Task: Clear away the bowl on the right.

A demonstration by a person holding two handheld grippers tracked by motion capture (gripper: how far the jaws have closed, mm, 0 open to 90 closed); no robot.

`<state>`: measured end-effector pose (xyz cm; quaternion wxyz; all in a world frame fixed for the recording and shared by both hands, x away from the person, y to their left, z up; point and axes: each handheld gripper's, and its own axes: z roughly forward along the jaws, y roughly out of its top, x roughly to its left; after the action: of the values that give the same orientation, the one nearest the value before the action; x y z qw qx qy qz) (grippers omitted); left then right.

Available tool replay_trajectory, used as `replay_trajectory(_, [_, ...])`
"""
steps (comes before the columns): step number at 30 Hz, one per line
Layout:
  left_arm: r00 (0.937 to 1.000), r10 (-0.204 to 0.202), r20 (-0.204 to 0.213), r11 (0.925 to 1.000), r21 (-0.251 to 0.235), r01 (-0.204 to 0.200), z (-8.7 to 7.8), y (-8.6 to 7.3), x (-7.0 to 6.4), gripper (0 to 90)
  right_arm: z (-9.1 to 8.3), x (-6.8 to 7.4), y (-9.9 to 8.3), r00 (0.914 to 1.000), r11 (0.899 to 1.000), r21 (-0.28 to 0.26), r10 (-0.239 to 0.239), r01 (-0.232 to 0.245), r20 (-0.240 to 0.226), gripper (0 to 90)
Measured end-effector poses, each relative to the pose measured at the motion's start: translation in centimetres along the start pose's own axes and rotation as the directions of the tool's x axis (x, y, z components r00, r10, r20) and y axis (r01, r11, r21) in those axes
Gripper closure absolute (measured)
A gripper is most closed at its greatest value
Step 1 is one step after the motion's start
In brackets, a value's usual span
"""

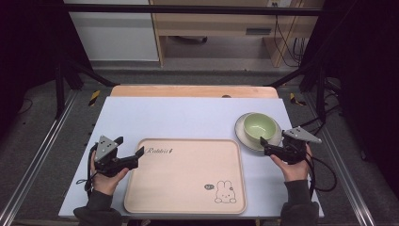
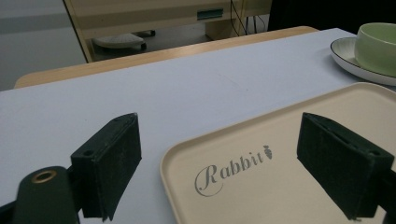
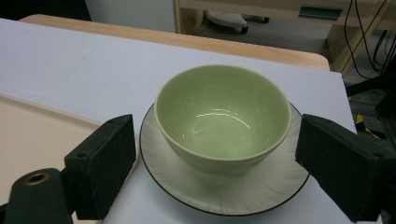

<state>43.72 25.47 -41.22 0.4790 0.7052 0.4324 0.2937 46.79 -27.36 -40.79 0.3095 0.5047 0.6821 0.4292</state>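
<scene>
Landmark: beige tray (image 1: 186, 176), flat on the counter (image 1: 188, 117), nothing on it.

Green bowl (image 1: 259, 127) sits on a white plate (image 1: 244, 136), just off the tray's far right corner.

Right tool (image 1: 272, 147): jaws spread wide, empty, facing the bowl and plate from the near side.

Left tool (image 1: 128, 149): jaws apart, empty, over the tray's far left corner.

Risk (judgement): the bowl rests loose on the plate. Gripping the plate rim alone and tilting could slide the bowl off; a glazed rim may slip between the pads.
</scene>
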Motion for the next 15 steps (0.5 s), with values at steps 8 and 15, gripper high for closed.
replay_trajectory(8, [1.0, 0.003, -0.001, 1.0, 0.007, -0.003, 0.2, -0.1, -0.1, 13.4, 1.3, -0.3, 0.3, 0.9999, 1.0, 0.024, 0.008, -0.008, 0.015, 13.8])
replay_trajectory(15, [1.0, 0.0, -0.001, 0.9999, 0.01, 0.001, 0.3, -0.2, 0.0, 13.4, 2.4, -0.7, 0.4, 0.9994, 0.999, 0.048, 0.02, -0.021, 0.027, 15.1])
